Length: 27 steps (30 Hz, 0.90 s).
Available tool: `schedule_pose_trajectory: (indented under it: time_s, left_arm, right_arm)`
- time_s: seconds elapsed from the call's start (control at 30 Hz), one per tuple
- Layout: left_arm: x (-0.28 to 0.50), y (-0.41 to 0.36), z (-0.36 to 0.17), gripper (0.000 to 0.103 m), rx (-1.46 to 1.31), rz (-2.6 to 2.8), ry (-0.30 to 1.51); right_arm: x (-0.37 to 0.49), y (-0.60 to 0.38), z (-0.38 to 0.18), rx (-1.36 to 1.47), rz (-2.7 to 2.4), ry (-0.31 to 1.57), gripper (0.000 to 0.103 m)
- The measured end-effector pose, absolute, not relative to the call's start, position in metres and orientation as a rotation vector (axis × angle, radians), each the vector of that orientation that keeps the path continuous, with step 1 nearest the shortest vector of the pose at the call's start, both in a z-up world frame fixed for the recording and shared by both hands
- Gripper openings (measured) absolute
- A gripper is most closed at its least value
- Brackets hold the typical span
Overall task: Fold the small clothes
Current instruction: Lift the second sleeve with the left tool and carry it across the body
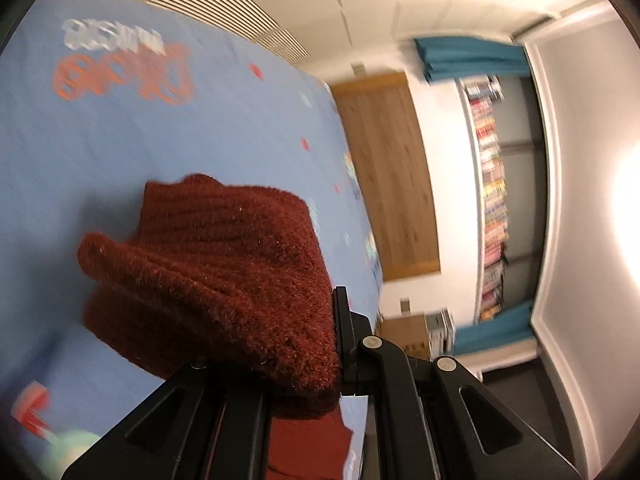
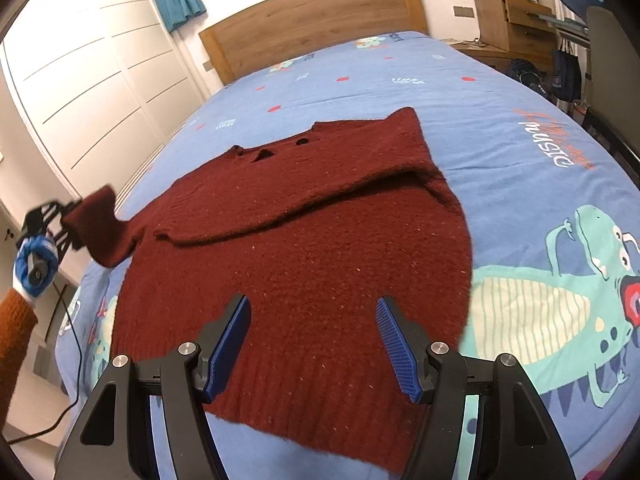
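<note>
In the left wrist view, the black left gripper (image 1: pixel 336 360) has its jaws closed tight on the cuff of one sleeve (image 1: pixel 208 276) of a dark red, ribbed knitted jumper. The wool bunches thickly over the fingers and hides most of them; only one black finger edge shows beside the fabric. The sleeve is lifted clear of the light blue bedsheet printed with orange and white lettering (image 1: pixel 120 128). The view is rolled on its side, so a wooden headboard (image 1: pixel 392 176) and a teal curtain (image 1: pixel 472 58) stand tilted on the right, and the picture is blurred.

In the right wrist view, the right gripper (image 2: pixel 314 340) with blue ribbed pads (image 2: pixel 394 344) hangs above the lower part of the jumper (image 2: pixel 312 240), jaws standing well apart with nothing between them. The jumper lies spread on the bedsheet (image 2: pixel 500 152), neck towards the headboard (image 2: pixel 312 20), with one sleeve folded across the chest. The other sleeve (image 2: pixel 100 228) is raised off the bed at the left edge, pinched by the left gripper (image 2: pixel 66 216), which a hand in a blue and white glove (image 2: pixel 34 266) holds. A green dinosaur print (image 2: pixel 560 292) lies just beside the jumper.
</note>
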<state>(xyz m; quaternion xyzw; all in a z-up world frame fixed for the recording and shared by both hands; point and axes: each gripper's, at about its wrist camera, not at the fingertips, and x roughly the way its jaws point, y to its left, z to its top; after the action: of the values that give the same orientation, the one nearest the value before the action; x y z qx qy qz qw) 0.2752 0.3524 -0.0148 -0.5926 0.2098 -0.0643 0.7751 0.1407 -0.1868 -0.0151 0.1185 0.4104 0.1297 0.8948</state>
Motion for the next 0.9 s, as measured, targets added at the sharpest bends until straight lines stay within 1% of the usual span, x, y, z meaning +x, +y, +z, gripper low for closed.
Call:
schedule_pose_trajectory:
  time_s: [0.23, 0.43, 0.7, 0.9]
  left_arm:
    - [0.314, 0.274, 0.007, 0.006, -1.201, -0.265, 0.537]
    - [0.332, 0.203, 0.01, 0.006, -1.108, -0.339, 0.64]
    - [0.328, 0.099, -0.016, 0.006, -0.927, -0.422, 0.823]
    - [0.316, 0.054, -0.047, 0.006, -0.817, -0.407, 0.937]
  right_arm:
    - [0.131, -0.207, -0.02, 0.272, 0.261, 0.851, 0.067]
    - [0.123, -0.224, -0.027, 0.287, 0.246, 0.859, 0.067]
    - [0.117, -0.246, -0.036, 0.3, 0.217, 0.876, 0.067]
    - [0.115, -0.255, -0.044, 0.313, 0.208, 0.893, 0.067]
